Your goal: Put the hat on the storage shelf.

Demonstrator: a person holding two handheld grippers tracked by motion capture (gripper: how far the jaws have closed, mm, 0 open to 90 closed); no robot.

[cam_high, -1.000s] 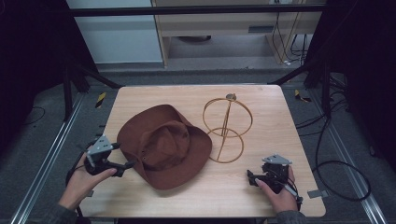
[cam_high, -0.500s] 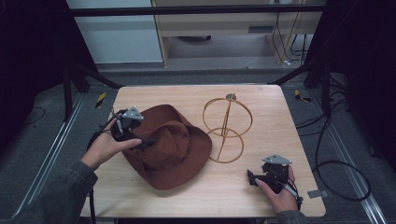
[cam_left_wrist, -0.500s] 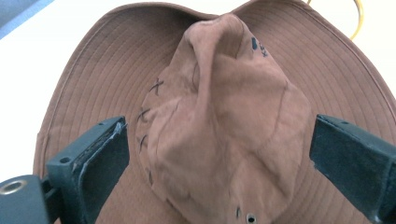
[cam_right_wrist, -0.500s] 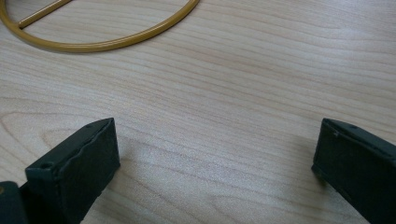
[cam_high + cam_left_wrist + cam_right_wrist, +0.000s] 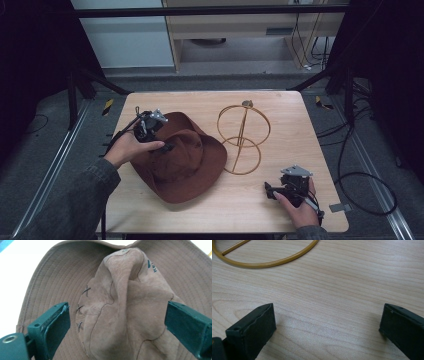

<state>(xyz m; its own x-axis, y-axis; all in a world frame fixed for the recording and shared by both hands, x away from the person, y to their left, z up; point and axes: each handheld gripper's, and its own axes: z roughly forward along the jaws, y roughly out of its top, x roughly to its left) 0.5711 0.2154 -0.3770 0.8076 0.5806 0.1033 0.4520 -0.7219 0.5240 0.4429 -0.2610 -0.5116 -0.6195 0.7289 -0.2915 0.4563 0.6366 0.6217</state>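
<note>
left gripper (image 5: 165, 147) fingers are spread either side of the hat (image 5: 125, 302) crown. centre them on the crease, then pinch. right gripper (image 5: 272, 190) fingers rest spread on the surface (image 5: 332, 290).

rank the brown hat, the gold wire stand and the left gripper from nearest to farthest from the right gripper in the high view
Measured from the right gripper, at the table's near right:
1. Gold wire stand: its base ring lies just up and left of the gripper.
2. Brown hat: further left; its brim edge is beside the stand's base.
3. Left gripper: farthest, over the hat's left side, jaws open astride the crown.
</note>
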